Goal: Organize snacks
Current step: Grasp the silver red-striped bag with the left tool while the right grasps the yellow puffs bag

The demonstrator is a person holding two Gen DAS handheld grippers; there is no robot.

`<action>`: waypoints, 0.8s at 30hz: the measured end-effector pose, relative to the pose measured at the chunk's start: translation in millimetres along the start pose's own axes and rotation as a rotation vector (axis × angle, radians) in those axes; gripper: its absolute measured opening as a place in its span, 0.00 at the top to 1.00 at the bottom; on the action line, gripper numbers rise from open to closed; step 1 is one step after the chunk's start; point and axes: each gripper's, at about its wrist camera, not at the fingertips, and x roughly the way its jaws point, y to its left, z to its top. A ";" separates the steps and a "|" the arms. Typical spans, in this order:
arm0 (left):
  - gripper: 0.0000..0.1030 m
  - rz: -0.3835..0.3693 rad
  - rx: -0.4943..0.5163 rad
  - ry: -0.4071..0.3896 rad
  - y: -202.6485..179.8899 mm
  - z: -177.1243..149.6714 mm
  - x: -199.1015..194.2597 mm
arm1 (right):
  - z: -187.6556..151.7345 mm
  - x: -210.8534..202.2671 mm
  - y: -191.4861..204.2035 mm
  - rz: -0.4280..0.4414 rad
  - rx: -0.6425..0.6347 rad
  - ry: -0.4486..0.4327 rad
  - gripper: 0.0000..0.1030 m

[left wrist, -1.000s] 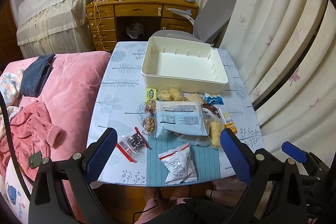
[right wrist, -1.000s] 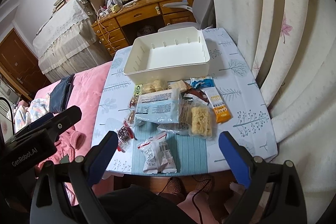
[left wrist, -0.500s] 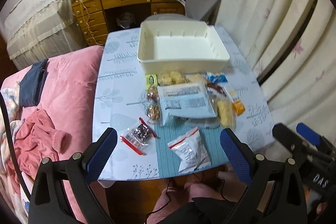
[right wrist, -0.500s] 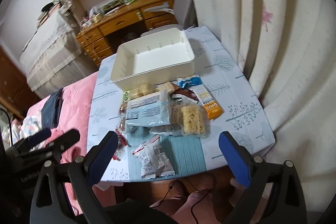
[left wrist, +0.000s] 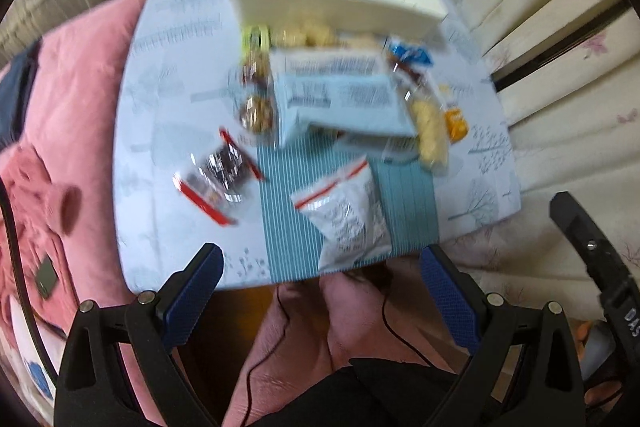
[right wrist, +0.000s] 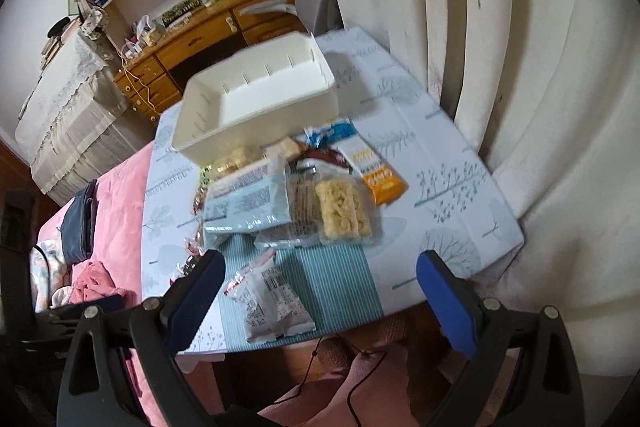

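**Snack pile on the surface, both sets of fingers wide apart and empty**

Biggest thing first: the surface point(right wrist: 460, 155) with its pale tree-print cloth fills the middle of both views, pink bed point(left wrist: 80, 75) along its left edge and curtains point(right wrist: 520, 67) on the right. The white bin point(right wrist: 256, 99) sits at the upper centre of the frame, nothing in it as far as I can see.

Just below the bin is the heap of snacks. The light blue packet point(right wrist: 248, 199) lies on top of the pile, mid-frame. Right of it there's a clear pack of yellow crackers point(right wrist: 344, 211), then an orange bar point(right wrist: 380, 179) further right. Lower down, near the front edge, a white pouch with a red strip point(left wrist: 344, 215) lies apart from the heap, and left of that a small clear bag with dark bits point(left wrist: 220, 175).

Left gripper point(left wrist: 320, 291) and right gripper point(right wrist: 320, 299) both hang at the bottom of their frames over the front edge, fingers spread, touching nothing. The left view is pretty blurry.
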 end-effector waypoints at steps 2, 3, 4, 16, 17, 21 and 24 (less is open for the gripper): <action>0.05 -0.006 -0.023 0.036 1.8 0.1 14.0 | 0.5 10.4 -4.7 0.008 0.010 0.028 0.06; 0.05 -0.007 -0.038 0.057 2.4 0.7 23.6 | 1.3 17.1 -7.0 0.014 0.015 0.044 0.06; 0.05 -0.005 -0.058 0.080 2.6 1.4 33.7 | 2.7 25.7 -10.3 0.022 0.024 0.066 0.06; 0.05 -0.008 -0.326 0.335 4.8 9.4 130.7 | 29.6 150.6 -39.0 0.074 0.077 0.344 0.22; 0.05 -0.009 -0.347 0.341 4.7 9.9 136.5 | 31.6 160.8 -39.0 0.078 0.076 0.373 0.26; 0.05 -0.002 -0.429 0.366 5.3 10.5 156.0 | 38.9 194.2 -45.2 0.121 0.124 0.492 0.28; 0.06 -0.001 -0.491 0.368 9.1 7.7 165.6 | 44.3 211.0 -44.2 0.131 0.102 0.543 0.29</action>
